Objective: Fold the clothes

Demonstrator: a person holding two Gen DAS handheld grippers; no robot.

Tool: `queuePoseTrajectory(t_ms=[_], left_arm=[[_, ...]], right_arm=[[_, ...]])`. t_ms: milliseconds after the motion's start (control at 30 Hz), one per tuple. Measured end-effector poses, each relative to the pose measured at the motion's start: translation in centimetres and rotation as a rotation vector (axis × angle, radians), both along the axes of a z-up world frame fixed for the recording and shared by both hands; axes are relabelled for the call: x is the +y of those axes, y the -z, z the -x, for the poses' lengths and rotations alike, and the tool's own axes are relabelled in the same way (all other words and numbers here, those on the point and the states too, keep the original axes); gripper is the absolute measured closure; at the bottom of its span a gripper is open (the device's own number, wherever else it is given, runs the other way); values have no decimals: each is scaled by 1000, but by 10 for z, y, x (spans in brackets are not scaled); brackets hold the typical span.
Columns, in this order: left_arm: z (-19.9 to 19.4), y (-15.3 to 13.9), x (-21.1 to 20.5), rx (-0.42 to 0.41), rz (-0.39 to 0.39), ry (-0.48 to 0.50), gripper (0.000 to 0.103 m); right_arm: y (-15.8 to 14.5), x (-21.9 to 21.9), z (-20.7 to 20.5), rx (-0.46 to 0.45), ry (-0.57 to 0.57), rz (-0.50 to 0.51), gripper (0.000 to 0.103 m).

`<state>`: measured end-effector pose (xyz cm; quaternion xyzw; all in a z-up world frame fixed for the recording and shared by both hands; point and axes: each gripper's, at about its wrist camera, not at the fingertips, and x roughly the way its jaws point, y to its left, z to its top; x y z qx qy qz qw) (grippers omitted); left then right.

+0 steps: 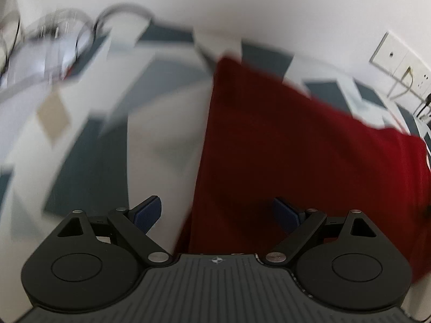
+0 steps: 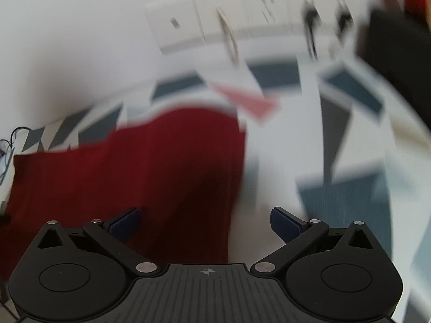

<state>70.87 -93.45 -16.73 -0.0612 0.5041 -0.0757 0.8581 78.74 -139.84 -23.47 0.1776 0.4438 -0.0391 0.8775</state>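
A dark red garment [image 1: 309,148] lies flat on a table covered by a cloth patterned in white, grey and dark blue. My left gripper [image 1: 216,214] is open above the garment's left edge, its right pad over the red fabric and its left pad over the tablecloth, nothing between them. In the right wrist view the same red garment [image 2: 140,167] fills the left half. My right gripper [image 2: 206,224] is open over the garment's right edge, left pad above the red cloth, right pad above the tablecloth. Both views are motion-blurred.
The patterned tablecloth [image 1: 89,145] spreads left of the garment and also right of it [image 2: 336,145]. Clear objects and cables [image 1: 54,37] sit at the far left of the table. Wall sockets [image 2: 242,18] with plugged cables line the white wall behind. A dark shape [image 2: 398,53] stands far right.
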Motion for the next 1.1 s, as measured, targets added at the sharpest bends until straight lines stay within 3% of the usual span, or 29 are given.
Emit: queuePoseTrajectory(t_ms=[100, 233, 300, 333, 367, 400, 467, 533, 700, 1000, 1100], left_arm=[[20, 0, 1, -1, 17, 16, 12], [31, 1, -6, -10, -11, 82, 12], [34, 0, -10, -10, -24, 118, 27], [36, -1, -11, -10, -30, 135, 36], [38, -1, -13, -10, -37, 153, 53], [39, -2, -15, -10, -43, 171, 64], [43, -3, -18, -10, -56, 207, 72], [46, -4, -21, -10, -68, 242, 74], [73, -4, -22, -7, -66, 299, 75], [129, -7, -25, 58, -46, 319, 71], [128, -8, -20, 55, -37, 274, 64]], right_arm=[[4, 13, 24, 16, 58, 40, 1], [4, 40, 37, 41, -36, 89, 2], [5, 55, 36, 52, -98, 177, 7], [4, 60, 38, 38, -117, 205, 20], [2, 64, 40, 18, -132, 214, 36], [0, 66, 42, 3, -145, 218, 45], [-5, 71, 44, -13, -178, 221, 74], [-8, 72, 46, -13, -187, 210, 85], [-10, 67, 58, 14, -178, 190, 87], [-11, 58, 114, 63, -147, 178, 84], [-14, 55, 121, 77, -83, 194, 57]])
